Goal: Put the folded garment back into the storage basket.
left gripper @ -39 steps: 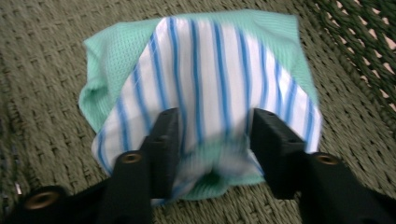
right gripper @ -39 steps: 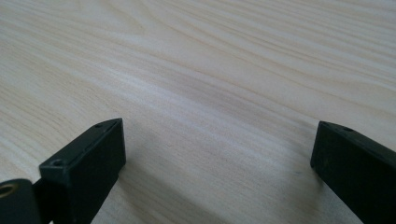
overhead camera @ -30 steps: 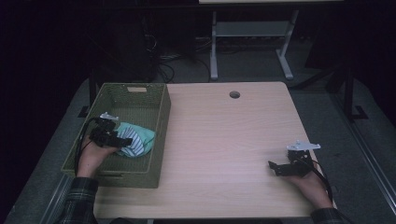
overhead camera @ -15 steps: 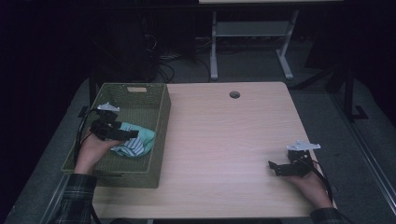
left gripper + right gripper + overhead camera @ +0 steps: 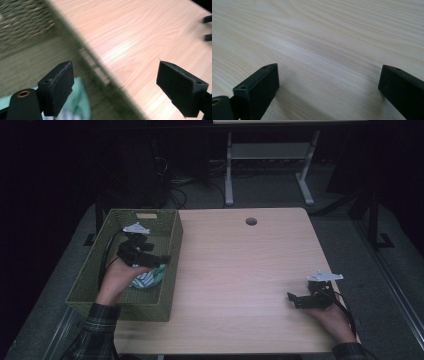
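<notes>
Left tongs gaping, empty; right tongs gaping.

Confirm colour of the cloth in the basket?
Teal with white stripes, cloth; clearest in the high view.

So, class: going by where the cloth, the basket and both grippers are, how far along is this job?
Done: the striped cloth lies inside the green basket. In hand: the left gripper, whose jaws have just been opening, is over the basket with nothing between them. The right gripper rests open on the table. Nothing more on the table looks left to put away.
</notes>
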Motion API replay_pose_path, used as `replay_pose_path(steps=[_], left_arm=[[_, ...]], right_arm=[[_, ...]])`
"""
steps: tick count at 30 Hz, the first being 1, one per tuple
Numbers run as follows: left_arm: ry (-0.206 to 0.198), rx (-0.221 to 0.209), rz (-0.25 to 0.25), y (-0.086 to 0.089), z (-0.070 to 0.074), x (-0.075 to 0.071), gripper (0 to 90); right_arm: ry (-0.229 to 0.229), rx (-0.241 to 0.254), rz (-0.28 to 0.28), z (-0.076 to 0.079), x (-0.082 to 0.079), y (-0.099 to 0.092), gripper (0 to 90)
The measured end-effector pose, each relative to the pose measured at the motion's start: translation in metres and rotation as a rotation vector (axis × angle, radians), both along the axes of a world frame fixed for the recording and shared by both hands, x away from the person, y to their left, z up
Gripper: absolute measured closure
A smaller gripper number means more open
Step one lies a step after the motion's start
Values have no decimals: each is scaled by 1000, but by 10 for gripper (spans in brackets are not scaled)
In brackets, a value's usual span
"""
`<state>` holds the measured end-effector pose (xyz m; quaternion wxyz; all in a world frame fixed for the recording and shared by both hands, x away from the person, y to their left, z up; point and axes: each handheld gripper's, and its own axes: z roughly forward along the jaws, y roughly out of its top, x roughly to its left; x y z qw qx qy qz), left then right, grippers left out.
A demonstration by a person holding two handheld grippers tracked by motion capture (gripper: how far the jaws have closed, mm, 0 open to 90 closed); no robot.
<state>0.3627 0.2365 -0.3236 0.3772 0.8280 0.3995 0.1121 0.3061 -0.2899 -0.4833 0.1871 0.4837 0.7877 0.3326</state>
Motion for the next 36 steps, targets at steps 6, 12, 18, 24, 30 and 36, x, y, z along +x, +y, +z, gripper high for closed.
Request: replay_pose_path(steps=[6, 12, 18, 24, 30, 36], left_arm=[[-28, -14, -61, -32, 7, -5, 137], [-32, -8, -117, -65, 2, -9, 137], [-41, -8, -149, -92, -8, -12, 137], [-48, 22, -189, -117, -24, -17, 138], [-52, 38, -198, -136, -44, -20, 137], [-48, 45, -205, -147, -66, -24, 137]], right_arm=[[0, -2, 5, 0, 0, 0, 28], [-1, -1, 7, 0, 0, 0, 28], [0, -1, 9, 0, -1, 1, 28], [-1, -2, 12, 0, -1, 1, 28], [-2, -2, 13, 0, 0, 1, 28], [-1, -2, 14, 0, -1, 1, 28]])
